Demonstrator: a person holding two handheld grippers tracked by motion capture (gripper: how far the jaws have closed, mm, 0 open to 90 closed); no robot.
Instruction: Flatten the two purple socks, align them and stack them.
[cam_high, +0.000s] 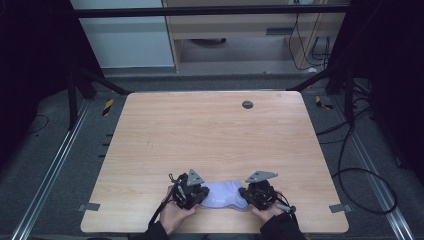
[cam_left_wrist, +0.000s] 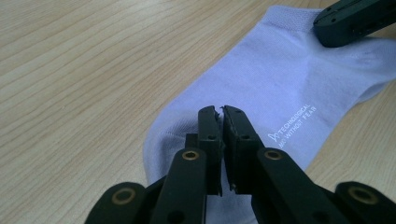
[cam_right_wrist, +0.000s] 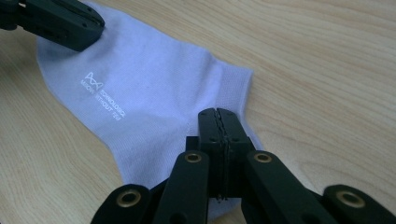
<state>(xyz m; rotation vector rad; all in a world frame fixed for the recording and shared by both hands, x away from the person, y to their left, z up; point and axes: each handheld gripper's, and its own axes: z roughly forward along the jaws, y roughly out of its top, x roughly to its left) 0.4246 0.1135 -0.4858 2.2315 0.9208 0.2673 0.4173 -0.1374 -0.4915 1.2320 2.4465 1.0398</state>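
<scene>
Left gripper is clamped on the toe end of the sock; right gripper is clamped on its cuff end. The sock lies flat at the table's near edge, printed "TECHNOLOGICAL AND WITHOUT FEAR". A dark round cap sits far off.

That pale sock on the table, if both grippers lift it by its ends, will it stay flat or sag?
The sock looks like thin knit lying limp on the table, so it would probably sag in the middle. It seems light for its size. The left gripper and right gripper pinch opposite ends, so it should hang between them, not slip.
</scene>
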